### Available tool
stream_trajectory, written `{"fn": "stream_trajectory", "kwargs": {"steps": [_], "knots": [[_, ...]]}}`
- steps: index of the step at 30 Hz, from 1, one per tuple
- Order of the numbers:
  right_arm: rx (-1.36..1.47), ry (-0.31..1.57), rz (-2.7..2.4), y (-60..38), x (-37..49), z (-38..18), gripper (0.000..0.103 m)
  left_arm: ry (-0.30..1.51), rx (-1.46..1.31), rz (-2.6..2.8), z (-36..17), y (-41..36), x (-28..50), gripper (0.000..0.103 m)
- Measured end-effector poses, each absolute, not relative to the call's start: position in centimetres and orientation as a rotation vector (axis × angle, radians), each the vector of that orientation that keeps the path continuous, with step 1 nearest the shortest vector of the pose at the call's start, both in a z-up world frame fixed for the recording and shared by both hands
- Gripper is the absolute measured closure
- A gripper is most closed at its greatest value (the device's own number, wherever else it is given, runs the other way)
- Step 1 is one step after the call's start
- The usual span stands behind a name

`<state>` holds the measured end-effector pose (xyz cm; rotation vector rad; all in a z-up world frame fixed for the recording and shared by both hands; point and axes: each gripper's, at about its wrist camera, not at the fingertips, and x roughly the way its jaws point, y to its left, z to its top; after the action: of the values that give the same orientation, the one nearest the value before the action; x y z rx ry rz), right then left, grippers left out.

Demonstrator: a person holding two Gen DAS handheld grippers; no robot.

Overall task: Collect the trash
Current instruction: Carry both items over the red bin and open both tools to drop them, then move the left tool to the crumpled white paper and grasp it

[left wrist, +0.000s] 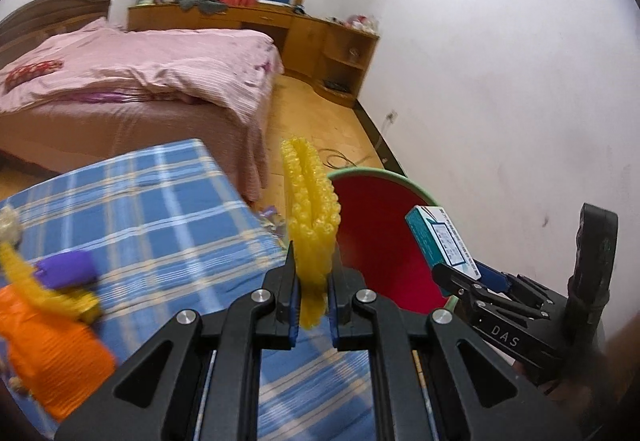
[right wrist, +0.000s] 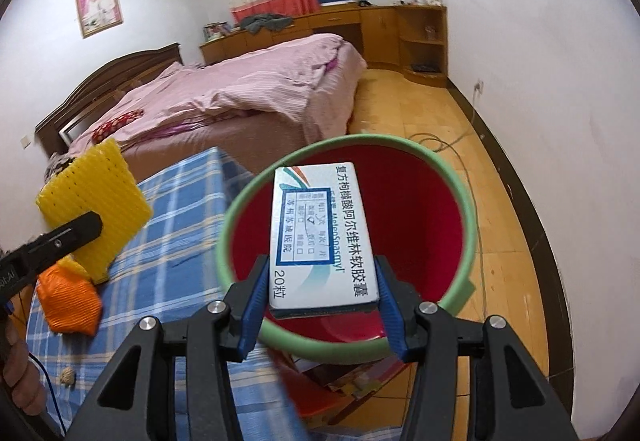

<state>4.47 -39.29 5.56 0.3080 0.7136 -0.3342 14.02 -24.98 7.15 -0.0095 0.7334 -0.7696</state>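
Trash here is a yellow foam sheet (left wrist: 310, 201) clenched upright in the left gripper (left wrist: 313, 281) over the right edge of the blue plaid counter (left wrist: 160, 209), and a medicine box (right wrist: 320, 237) grasped by its long sides in the right gripper (right wrist: 320, 297). That box hangs over the mouth of a red bucket (right wrist: 420, 209) with a green rim, which stands on the floor just beside the counter. An orange mesh piece (right wrist: 72, 305) lies on the counter near its left edge.
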Motion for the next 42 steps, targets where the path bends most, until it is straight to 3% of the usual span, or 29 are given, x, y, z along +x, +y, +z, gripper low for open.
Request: {"fn": "stream_trajectory", "kwargs": {"steps": [10, 14, 15, 29, 42], "knots": [[0.353, 0.716, -0.373, -43.4, 4.6, 3.9, 0.049, 0.793, 0.063, -0.850, 5.1, -31.4, 14.8, 0.092], [0.364, 0.711, -0.374, -44.1, 4.6, 3.5, 0.048, 0.806, 0.088, -0.843, 4.6, -32.4, 14.9, 0.065], [0.367, 0.709, -0.375, -44.2, 4.6, 3.5, 0.045, 0.804, 0.090, -0.841, 4.5, -32.4, 15.0, 0.064], [0.371, 0.668, -0.353, -43.0, 3.5, 4.9, 0.042, 0.790, 0.071, -0.812, 5.9, -29.6, 13.9, 0.064], [0.347, 0.640, -0.269, -38.1, 4.6, 7.4, 0.035, 0.735, 0.030, -0.666, 8.9, -21.0, 14.7, 0.064]]}}
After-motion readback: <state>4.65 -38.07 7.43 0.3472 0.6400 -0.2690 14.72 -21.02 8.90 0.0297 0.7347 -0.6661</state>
